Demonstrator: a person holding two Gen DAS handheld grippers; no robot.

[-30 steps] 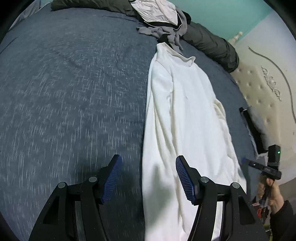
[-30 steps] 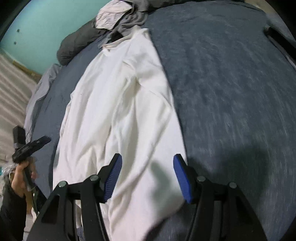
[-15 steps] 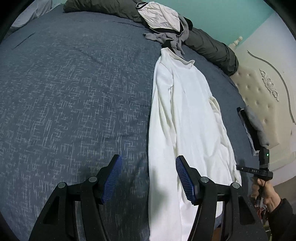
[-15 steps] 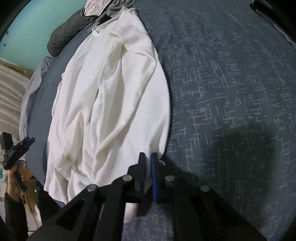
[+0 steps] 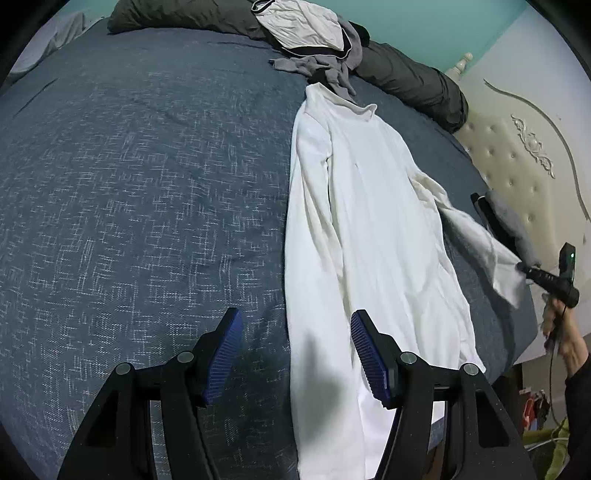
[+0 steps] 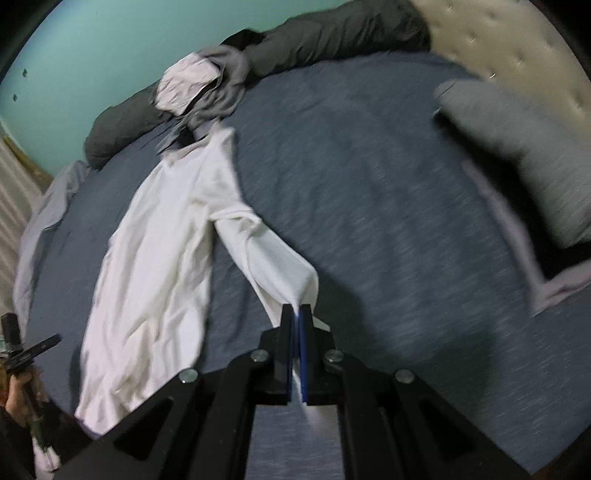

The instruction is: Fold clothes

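Observation:
A white long-sleeved shirt (image 5: 369, 221) lies lengthwise on the dark blue bedspread (image 5: 129, 184), collar at the far end. My left gripper (image 5: 294, 317) hovers open over the shirt's near left edge, with nothing between its blue pads. My right gripper (image 6: 295, 310) is shut on the end of the shirt's right sleeve (image 6: 273, 258), which stretches out sideways from the body (image 6: 159, 251) and lifts off the bed. In the left wrist view that sleeve (image 5: 476, 236) runs to the right gripper (image 5: 524, 267) at the right edge.
A heap of grey and white clothes (image 5: 314, 33) and a dark rolled duvet (image 5: 406, 81) lie at the far end. The tufted cream headboard (image 5: 517, 155) and a grey pillow (image 6: 517, 140) bound the right side. The bed's left half is bare bedspread.
My right gripper closed on the sleeve and pulled it up and out to the side, away from the shirt's body. The left gripper stayed open and shifted slightly.

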